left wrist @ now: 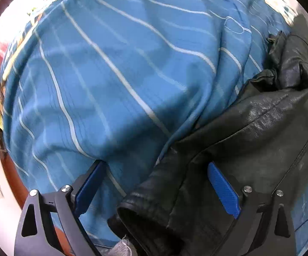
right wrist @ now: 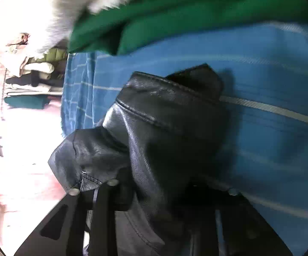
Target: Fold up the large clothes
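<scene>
Left gripper [left wrist: 156,183] spread wide, a black jacket [left wrist: 239,132] sleeve lying between its fingers on the blue cloth [left wrist: 111,64]. Right gripper [right wrist: 154,192] buried in jacket; state indiscernible.

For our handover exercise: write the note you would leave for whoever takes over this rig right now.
Left gripper: fingers open, a sleeve cuff of the black leather jacket lying between them, not gripped.
Right gripper: fingers buried in the jacket; grip cannot be confirmed.
The jacket lies crumpled on the blue striped cloth; a green garment lies beyond it, with folded clothes stacked in the background.
Done: no neat fold visible on the jacket.
Left: spread it flat, fold it.
</scene>
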Demonstrator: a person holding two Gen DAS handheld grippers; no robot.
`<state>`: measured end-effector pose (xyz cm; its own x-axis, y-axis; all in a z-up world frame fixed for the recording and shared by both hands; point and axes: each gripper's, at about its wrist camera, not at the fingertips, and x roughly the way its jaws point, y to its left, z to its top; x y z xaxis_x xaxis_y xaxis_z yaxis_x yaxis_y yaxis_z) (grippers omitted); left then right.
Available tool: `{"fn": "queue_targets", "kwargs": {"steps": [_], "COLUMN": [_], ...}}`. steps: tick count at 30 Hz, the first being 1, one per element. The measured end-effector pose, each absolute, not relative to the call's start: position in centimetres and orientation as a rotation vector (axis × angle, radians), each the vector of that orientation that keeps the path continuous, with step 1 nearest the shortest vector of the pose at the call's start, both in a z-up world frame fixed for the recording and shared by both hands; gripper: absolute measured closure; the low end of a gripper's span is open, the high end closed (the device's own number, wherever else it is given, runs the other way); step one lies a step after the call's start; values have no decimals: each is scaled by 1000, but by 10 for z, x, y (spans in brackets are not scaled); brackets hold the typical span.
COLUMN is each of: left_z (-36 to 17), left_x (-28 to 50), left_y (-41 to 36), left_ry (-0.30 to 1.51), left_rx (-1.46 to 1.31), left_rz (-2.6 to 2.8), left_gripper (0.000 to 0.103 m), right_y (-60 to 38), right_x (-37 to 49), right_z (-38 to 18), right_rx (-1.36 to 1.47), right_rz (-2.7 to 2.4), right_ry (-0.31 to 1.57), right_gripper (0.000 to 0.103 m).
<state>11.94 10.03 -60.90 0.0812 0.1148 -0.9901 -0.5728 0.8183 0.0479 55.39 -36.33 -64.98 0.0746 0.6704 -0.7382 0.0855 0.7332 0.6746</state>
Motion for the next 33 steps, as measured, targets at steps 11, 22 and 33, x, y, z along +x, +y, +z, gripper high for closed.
{"fn": "queue_targets", "kwargs": {"steps": [11, 22, 33], "left_z": [-530, -576, -616], "left_x": [103, 134, 118], "left_y": [95, 27, 73], "left_ry": [1303, 1396, 1378], "left_rx": [-378, -113, -377], "left_rz": [606, 565, 447], "left_gripper": [4, 4, 0], "right_y": [-575, -592, -421], "right_x": [326, 289, 441], "right_z": [-581, -507, -575], "right_rx": [926, 423, 256], "right_rz": [-173, -384, 148], "right_ry": [1447, 1488, 1532], "right_gripper": [85, 47, 83]}}
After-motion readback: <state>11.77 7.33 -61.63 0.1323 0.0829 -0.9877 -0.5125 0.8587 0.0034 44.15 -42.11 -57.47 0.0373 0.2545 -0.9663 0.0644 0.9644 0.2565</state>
